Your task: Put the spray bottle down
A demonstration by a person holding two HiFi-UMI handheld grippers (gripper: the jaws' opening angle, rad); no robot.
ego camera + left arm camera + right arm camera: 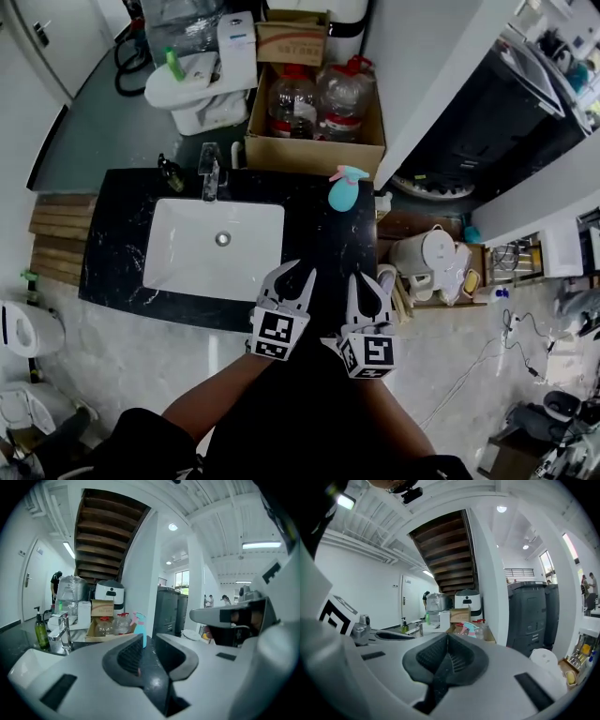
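Note:
The teal spray bottle (345, 187) with a pink trigger stands upright on the black counter (323, 239), at its far right corner. No gripper touches it. Both grippers hover side by side over the counter's near edge, well short of the bottle. My left gripper (293, 277) has a narrow gap between its jaws with nothing in it. In the left gripper view the bottle (139, 622) shows far off, just beyond the left gripper (149, 641). My right gripper (367, 284) is empty. In the right gripper view the tips of the right gripper (446, 641) meet, with the bottle (471, 629) beyond.
A white sink (178, 272) is set in the counter's left half, with a faucet (210, 173) and a dark soap bottle (170, 173) behind it. A cardboard box (314, 150) of water jugs stands behind the counter, a toilet (202, 84) beyond. A white kettle (427, 253) sits to the right.

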